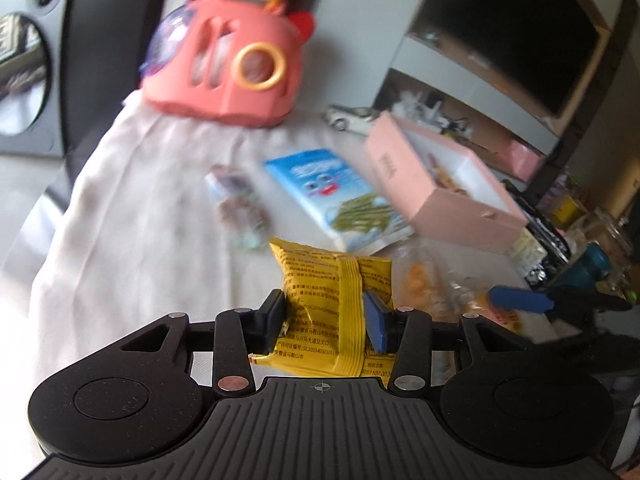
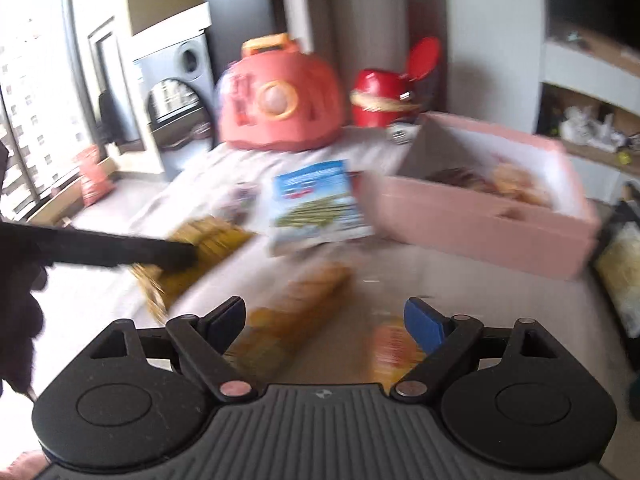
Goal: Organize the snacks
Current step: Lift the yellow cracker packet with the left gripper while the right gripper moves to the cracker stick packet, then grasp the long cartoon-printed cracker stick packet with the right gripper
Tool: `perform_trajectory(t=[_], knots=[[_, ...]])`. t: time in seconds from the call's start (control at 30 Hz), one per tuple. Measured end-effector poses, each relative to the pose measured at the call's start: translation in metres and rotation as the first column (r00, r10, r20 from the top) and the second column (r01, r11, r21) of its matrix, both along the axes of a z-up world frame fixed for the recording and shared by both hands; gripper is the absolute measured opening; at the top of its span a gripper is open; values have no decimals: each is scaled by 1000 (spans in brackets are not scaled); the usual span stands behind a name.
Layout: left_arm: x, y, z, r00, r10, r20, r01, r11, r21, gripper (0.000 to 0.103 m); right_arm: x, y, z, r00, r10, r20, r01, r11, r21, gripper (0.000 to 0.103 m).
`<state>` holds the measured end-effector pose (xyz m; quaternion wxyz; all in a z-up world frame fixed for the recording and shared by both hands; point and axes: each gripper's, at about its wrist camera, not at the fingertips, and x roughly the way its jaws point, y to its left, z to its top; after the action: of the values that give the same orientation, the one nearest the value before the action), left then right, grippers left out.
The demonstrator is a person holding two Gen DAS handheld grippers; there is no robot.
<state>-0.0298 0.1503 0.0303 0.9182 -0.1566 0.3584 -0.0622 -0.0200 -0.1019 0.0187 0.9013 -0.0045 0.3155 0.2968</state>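
My left gripper [image 1: 326, 318] is shut on a yellow snack packet [image 1: 332, 280] and holds it above the white cloth [image 1: 140, 200]; the packet also shows in the right wrist view [image 2: 200, 248], at the left. My right gripper [image 2: 324, 320] is open and empty, low over a clear packet of orange snacks [image 2: 296, 304]. A blue snack bag [image 1: 340, 196] [image 2: 316, 200] lies in the middle. An open pink box [image 1: 440, 184] [image 2: 480, 216] at the right holds some snacks. A small clear packet [image 1: 236, 204] lies left of the blue bag.
A pink toy case [image 1: 228, 64] [image 2: 280, 100] stands at the back of the table. A red toy [image 2: 384, 96] stands beside it. A white toy car [image 1: 348, 118] is behind the box. Shelves [image 1: 500, 60] and clutter fill the right side. A washing machine [image 2: 176, 96] is at the left.
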Motion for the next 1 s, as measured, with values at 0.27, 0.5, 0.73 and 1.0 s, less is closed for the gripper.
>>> perform_trajectory(t=[0.27,0.5,0.73,1.0], knots=[[-1,3,-13,1000,-21,-23,19,998,-66,48,14,39,-27,987,116,-111,-127,987,-98,87],[1,-32,-19,996,-91,-15,92,995,26,48,26,-12,-36,993,-6,-118,-6,995,-102,94],[2,-30,-20,998,-47,-37,50,997,60,49,9,-8,-48,997,-71,-35,65,986,-151,103],[4,-40,-22,998,-43,-48,49,990,136,54,27,-19,-36,995,-70,-77,62,993,-102,94]])
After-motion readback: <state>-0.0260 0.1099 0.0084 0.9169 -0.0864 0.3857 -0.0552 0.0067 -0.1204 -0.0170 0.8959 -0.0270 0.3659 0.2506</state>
